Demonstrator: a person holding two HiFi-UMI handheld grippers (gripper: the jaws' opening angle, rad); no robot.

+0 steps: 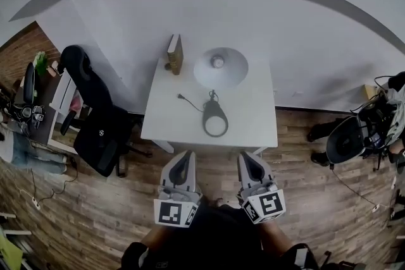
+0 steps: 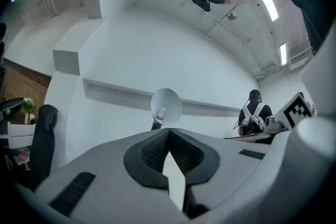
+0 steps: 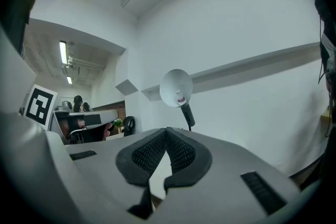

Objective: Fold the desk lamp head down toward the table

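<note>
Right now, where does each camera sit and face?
Head view: on the person's head, steeply down at white table and desk lamp; left gripper, right gripper, arms show.
Left gripper view: on that gripper, level toward lamp head; its shut jaws show.
Right gripper view: likewise on the right gripper, jaws shut.
Shared: all see the lamp head.

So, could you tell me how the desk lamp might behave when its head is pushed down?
The wide shade sits high on a slim stem, so it may be top-heavy. Its ring base looks small and hollow, so it could slide or tip on the table unless steadied. The loose cord looks floppy and probably won't resist.
</note>
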